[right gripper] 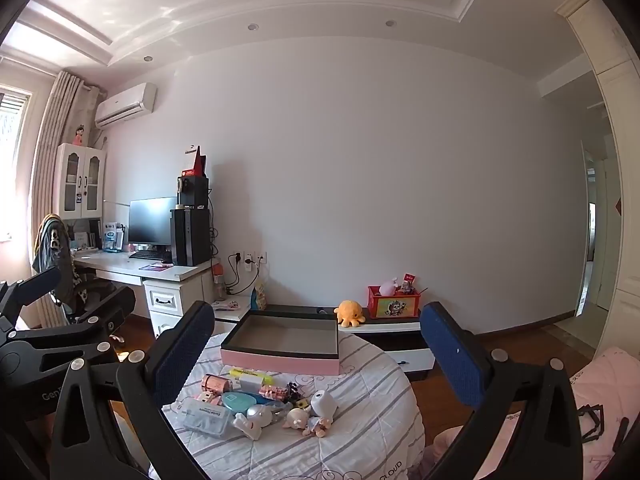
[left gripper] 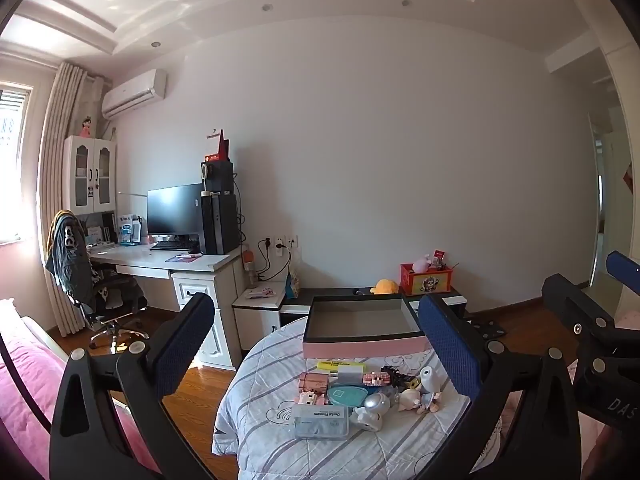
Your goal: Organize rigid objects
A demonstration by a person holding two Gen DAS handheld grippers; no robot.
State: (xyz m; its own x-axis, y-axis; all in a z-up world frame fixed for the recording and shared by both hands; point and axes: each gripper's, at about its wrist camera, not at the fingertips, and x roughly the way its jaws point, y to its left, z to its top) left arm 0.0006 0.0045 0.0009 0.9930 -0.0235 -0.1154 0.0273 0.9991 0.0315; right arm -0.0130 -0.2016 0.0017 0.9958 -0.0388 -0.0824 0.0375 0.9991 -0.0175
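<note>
A round table with a striped cloth [left gripper: 280, 452] [right gripper: 360, 440] holds an open pink box with a dark rim [left gripper: 362, 346] [right gripper: 280, 358] at its far side. In front of it lies a pile of small objects: a clear dental floss case [left gripper: 320, 422] [right gripper: 206, 416], a teal round case [left gripper: 346, 396] [right gripper: 240, 402], a yellow highlighter [left gripper: 340, 365] [right gripper: 250, 372], a white robot toy [left gripper: 372, 410] [right gripper: 256, 418] and small figurines [left gripper: 420, 398] [right gripper: 308, 420]. My left gripper [left gripper: 320, 344] is open and empty above the near table. My right gripper [right gripper: 316, 352] is open and empty too.
A white desk with monitor and computer tower [left gripper: 180, 256] [right gripper: 160, 268] stands at left with an office chair [left gripper: 100, 292]. A low cabinet [right gripper: 384, 332] behind the table carries a red toy box [left gripper: 426, 278] [right gripper: 394, 304] and a yellow plush [right gripper: 349, 313]. Pink bedding [left gripper: 24, 380] lies left.
</note>
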